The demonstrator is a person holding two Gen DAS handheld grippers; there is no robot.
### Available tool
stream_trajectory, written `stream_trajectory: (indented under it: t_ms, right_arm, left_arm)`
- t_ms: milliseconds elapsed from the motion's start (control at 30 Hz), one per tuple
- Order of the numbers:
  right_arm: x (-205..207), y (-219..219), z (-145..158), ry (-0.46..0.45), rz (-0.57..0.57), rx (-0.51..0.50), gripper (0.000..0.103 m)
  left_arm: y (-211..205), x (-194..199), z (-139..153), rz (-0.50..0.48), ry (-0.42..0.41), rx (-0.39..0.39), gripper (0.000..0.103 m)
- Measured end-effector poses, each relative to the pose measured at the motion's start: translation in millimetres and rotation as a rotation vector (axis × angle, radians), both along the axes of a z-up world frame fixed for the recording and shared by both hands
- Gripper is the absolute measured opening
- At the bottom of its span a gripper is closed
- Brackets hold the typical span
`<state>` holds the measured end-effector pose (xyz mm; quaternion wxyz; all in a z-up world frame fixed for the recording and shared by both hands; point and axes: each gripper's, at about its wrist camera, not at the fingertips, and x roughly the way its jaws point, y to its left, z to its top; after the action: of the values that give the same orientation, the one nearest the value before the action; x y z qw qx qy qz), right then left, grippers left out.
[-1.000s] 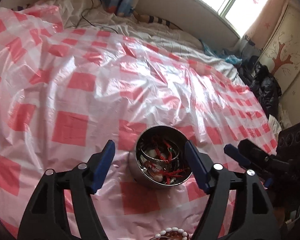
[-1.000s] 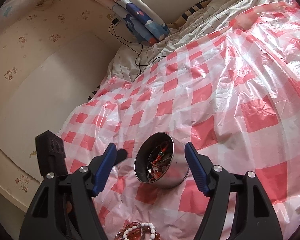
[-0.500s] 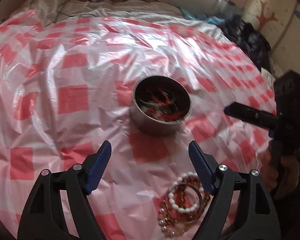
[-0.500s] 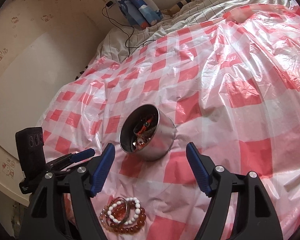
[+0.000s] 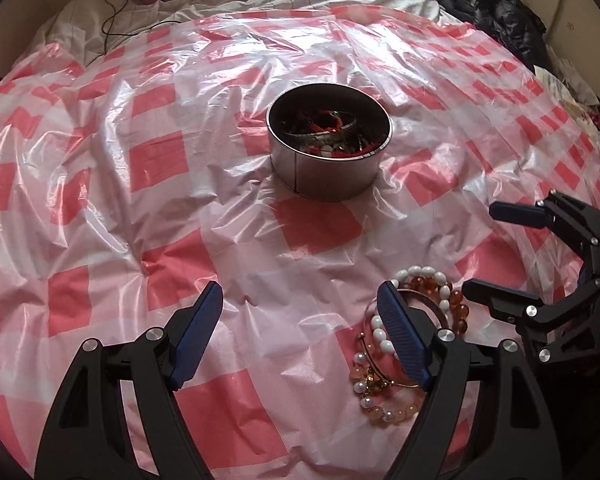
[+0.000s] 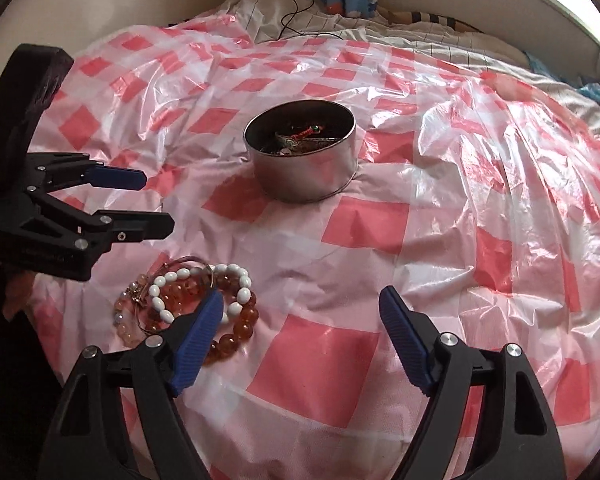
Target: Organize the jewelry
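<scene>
Fingers of both grippers, left [image 5: 300,328] and right [image 6: 300,326], standing spread and empty, the right's having just been widening, flanking the bracelet pile [image 6: 188,304] for transfer into the steel tin [image 6: 304,160].

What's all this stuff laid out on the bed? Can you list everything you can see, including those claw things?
Metal tin: one, silver, round, open, on the checked sheet near the middle, holding a tangle of red and dark jewelry.
Bracelets: a small pile, white, amber and pale pink beads plus thin metal bangles, lying on the sheet nearer the cameras than the tin.
Plastic sheet: one, pink and white checks, crinkled, spread over the bed.
Bedding: white with thin lines, beyond the sheet.
Cable: one, black, on the bedding.
Dark clothing: a heap, far right of the bed.
Left claw: black with blue pads, open, empty.
Right claw: the same, jaws just opening wider, empty.
</scene>
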<state>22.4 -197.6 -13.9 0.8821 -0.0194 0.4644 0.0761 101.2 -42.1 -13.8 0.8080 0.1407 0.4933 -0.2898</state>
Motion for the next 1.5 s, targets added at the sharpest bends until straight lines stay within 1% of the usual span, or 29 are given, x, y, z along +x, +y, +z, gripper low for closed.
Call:
stream_trajectory:
  t_ms: [67, 100, 167, 233, 267, 367, 433, 533, 600, 667, 733, 767, 833, 900, 933, 1000, 1067, 1100, 1133, 1167, 1200, 1233, 1267, 1300, 1333, 1367, 1400, 1500]
  right_arm:
    - [1, 5, -4, 0.001, 0.005, -0.019, 0.081]
    - [1, 6, -6, 0.002, 0.001, -0.035, 0.083]
    - [3, 10, -11, 0.013, 0.000, -0.056, 0.084]
    - [4, 11, -15, 0.023, -0.007, -0.065, 0.084]
    - [5, 11, -17, 0.026, -0.011, -0.062, 0.086]
    - [6, 10, -20, 0.033, -0.018, -0.060, 0.088]
    - [7, 9, -22, 0.039, -0.020, -0.057, 0.088]
    - [8, 11, -25, 0.047, -0.017, -0.070, 0.089]
    - [8, 12, -26, 0.050, -0.015, -0.072, 0.089]
    - [8, 12, -26, 0.050, -0.011, -0.069, 0.090]
    - [8, 11, -25, 0.053, -0.009, -0.067, 0.090]
    - [8, 11, -25, 0.052, -0.009, -0.063, 0.090]
    - [8, 7, -21, 0.047, -0.015, -0.031, 0.090]
    - [7, 2, -16, 0.032, -0.026, 0.017, 0.090]
    - [6, -2, -12, 0.017, -0.032, 0.056, 0.090]
    - [6, -7, -7, 0.001, -0.037, 0.121, 0.090]
    - [6, -9, -3, -0.011, -0.033, 0.166, 0.090]
    - [6, -8, -2, -0.016, -0.028, 0.170, 0.090]
    - [5, -6, -1, -0.021, -0.022, 0.167, 0.090]
    - [4, -3, 0, -0.029, -0.011, 0.164, 0.090]
    - [4, -1, 2, -0.040, -0.001, 0.163, 0.090]
    - [3, 1, 3, -0.050, 0.006, 0.163, 0.090]
    - [3, 3, 4, -0.060, 0.014, 0.160, 0.086]
    - [3, 5, 4, -0.062, 0.021, 0.158, 0.077]
    - [4, 6, 3, -0.060, 0.024, 0.154, 0.072]
    - [5, 6, 1, -0.052, 0.025, 0.150, 0.061]
    - [7, 7, -2, -0.038, 0.025, 0.148, 0.052]
    - [12, 6, -11, -0.003, 0.022, 0.145, 0.042]
  left_arm:
    - [-6, -5, -4, -0.020, -0.032, 0.059, 0.076]
    - [-8, -7, -7, -0.021, -0.039, 0.084, 0.076]
    - [-10, -7, -13, -0.023, -0.034, 0.120, 0.076]
    - [-11, -7, -17, -0.032, -0.021, 0.125, 0.076]
    - [-12, -8, -17, -0.035, -0.018, 0.129, 0.076]
    - [-15, -11, -19, -0.051, -0.019, 0.142, 0.076]
    - [-16, -9, -22, -0.043, -0.017, 0.153, 0.076]
    - [-15, -2, -24, 0.006, -0.034, 0.183, 0.076]
    - [-13, 7, -24, 0.072, -0.080, 0.223, 0.077]
    - [-7, 17, -22, 0.147, -0.095, 0.232, 0.077]
    - [3, 25, -17, 0.212, -0.113, 0.222, 0.077]
    - [8, 28, -14, 0.233, -0.106, 0.204, 0.077]
    - [18, 33, -11, 0.251, -0.049, 0.112, 0.077]
    - [24, 36, -12, 0.253, 0.003, 0.044, 0.077]
    - [25, 36, -13, 0.247, 0.019, 0.025, 0.077]
    - [22, 35, -17, 0.233, 0.040, 0.006, 0.077]
    - [16, 34, -19, 0.220, 0.043, 0.008, 0.077]
    - [13, 35, -21, 0.211, 0.039, 0.013, 0.074]
    - [10, 32, -22, 0.199, 0.033, 0.018, 0.060]
    - [7, 31, -23, 0.185, 0.031, 0.029, 0.051]
    - [5, 30, -24, 0.172, 0.034, 0.040, 0.028]
    - [3, 29, -25, 0.165, 0.032, 0.051, 0.016]
    - [3, 29, -25, 0.160, 0.018, 0.057, 0.013]
    - [3, 28, -24, 0.158, 0.008, 0.060, 0.007]
    - [3, 27, -22, 0.157, 0.004, 0.054, 0.002]
    - [5, 27, -20, 0.160, 0.003, 0.039, 0.002]
    - [7, 27, -17, 0.165, -0.001, 0.029, 0.001]
    - [11, 27, -9, 0.177, -0.035, 0.022, 0.000]
